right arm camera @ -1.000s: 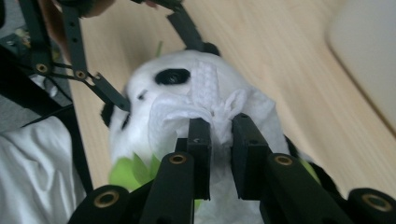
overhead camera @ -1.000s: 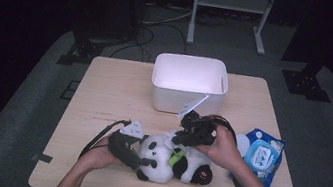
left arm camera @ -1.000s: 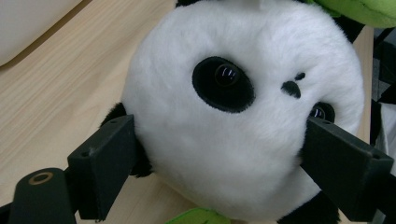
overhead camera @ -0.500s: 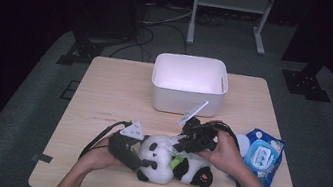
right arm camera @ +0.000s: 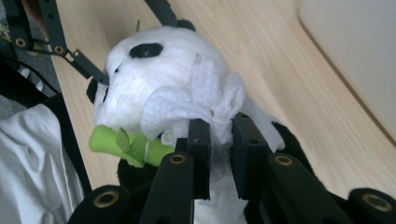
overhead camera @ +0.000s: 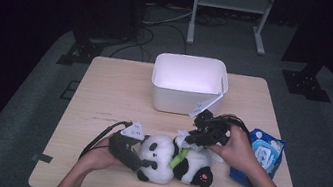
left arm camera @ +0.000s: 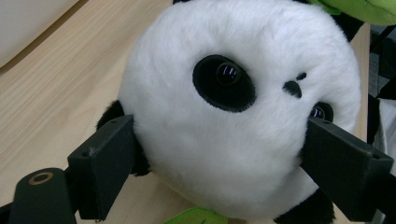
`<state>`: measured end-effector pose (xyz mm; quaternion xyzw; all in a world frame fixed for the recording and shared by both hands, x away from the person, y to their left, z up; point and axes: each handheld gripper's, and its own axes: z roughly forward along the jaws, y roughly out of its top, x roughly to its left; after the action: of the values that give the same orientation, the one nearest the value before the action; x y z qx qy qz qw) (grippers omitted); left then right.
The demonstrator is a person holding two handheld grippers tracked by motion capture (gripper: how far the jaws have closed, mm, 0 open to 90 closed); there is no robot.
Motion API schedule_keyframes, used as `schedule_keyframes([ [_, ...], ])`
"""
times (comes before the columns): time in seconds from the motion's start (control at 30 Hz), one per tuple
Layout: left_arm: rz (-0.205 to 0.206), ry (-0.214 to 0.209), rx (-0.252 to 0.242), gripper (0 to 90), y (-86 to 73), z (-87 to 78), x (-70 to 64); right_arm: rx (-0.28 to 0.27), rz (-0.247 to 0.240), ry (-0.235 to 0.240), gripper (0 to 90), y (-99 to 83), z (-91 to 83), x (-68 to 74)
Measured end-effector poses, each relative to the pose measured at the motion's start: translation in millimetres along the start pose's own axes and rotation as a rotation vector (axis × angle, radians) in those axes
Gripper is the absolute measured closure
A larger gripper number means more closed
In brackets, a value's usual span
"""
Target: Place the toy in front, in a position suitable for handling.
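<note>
A plush panda [overhead camera: 168,162] lies on the wooden table [overhead camera: 113,100] near its front edge, a green bamboo piece [overhead camera: 176,159] at its chest. My left gripper [overhead camera: 142,161] is shut on the panda's white head [left arm camera: 233,116], one jaw at each side. My right gripper [overhead camera: 190,139] is shut on a crumpled white wipe [right arm camera: 205,102] and holds it against the panda's head [right arm camera: 140,79]. The green bamboo piece [right arm camera: 126,142] lies just under the wipe.
A white bin [overhead camera: 187,82] stands at the middle back of the table. A blue pack of wipes [overhead camera: 262,155] lies at the right edge, beside the right hand. Cables trail from both grippers toward the front edge.
My right gripper has come down and to the left with the wipe, onto the panda. The left gripper has stayed on the panda's head.
</note>
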<state>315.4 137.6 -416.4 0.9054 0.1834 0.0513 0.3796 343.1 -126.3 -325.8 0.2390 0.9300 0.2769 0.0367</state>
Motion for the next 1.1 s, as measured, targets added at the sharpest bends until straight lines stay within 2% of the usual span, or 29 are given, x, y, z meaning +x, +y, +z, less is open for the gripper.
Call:
schedule_keyframes([
  [0.13,0.000,0.001,-0.001,12.4,0.0,0.0,-0.2,-0.001,-0.014,0.000,78.2,9.5,5.1,0.9],
  [0.33,0.005,0.002,-0.001,12.4,0.1,0.0,-0.4,0.004,-0.032,0.026,78.2,26.1,21.1,4.2],
  [0.43,0.004,0.002,-0.003,12.4,0.3,0.1,-0.9,0.011,-0.041,0.050,78.2,34.6,31.1,9.5],
  [0.5,0.006,0.001,-0.003,12.4,0.0,0.0,-0.4,0.018,-0.065,0.079,78.2,41.8,40.5,17.1],
  [0.6,0.004,0.000,-0.004,12.4,-0.2,-0.1,-0.2,0.025,-0.079,0.095,78.2,44.9,45.6,22.8],
  [0.63,0.005,-0.001,-0.004,12.3,-0.4,-0.1,-0.2,0.038,-0.098,0.101,78.2,45.7,49.6,27.1],
  [0.77,0.003,-0.002,-0.005,12.3,-0.3,-0.1,-0.6,0.047,-0.100,0.105,78.2,42.8,50.4,28.2],
  [0.93,0.000,0.000,-0.005,12.3,-0.3,0.0,-0.3,0.076,-0.073,0.104,78.2,29.6,42.9,26.0],
  [1.07,0.001,0.008,-0.009,12.3,0.1,0.7,-0.6,0.076,-0.079,0.100,78.2,22.7,38.7,26.7],
  [1.1,-0.004,0.014,-0.013,12.2,0.7,2.2,-0.9,0.076,-0.082,0.100,78.2,20.0,35.8,30.6],
])
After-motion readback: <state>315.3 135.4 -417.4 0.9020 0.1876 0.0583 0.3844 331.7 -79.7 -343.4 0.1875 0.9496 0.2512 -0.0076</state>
